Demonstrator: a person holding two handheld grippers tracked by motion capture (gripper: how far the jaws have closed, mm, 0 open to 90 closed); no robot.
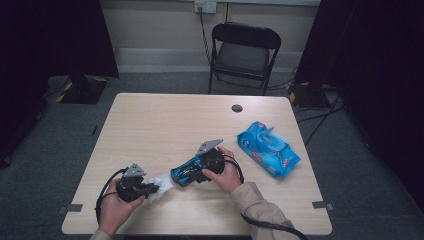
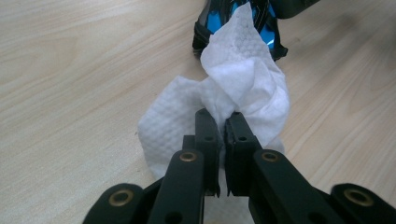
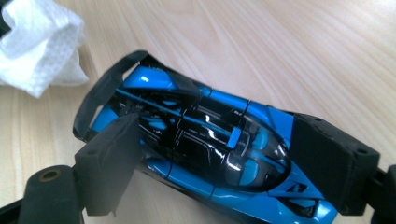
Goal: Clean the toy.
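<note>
Toy car [image 3: 196, 149] clamped lengthwise between right gripper [image 1: 192, 170] jaws, wipe [image 2: 224, 102] pinched in left gripper [image 2: 223, 135] jaws

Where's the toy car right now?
High view, front centre of the table: toy car clamped in the right tool, its end touching the white wipe.

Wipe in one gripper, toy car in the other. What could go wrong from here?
1. The left gripper pinches the white wipe by a bunched fold only; rubbing may pull it free.
2. The right gripper clamps the glossy blue and black toy car across its body, jaws on curved sides; wiping pressure might twist or pop it out.
3. The car's thin rear wing faces the wipe and could snag.
</note>
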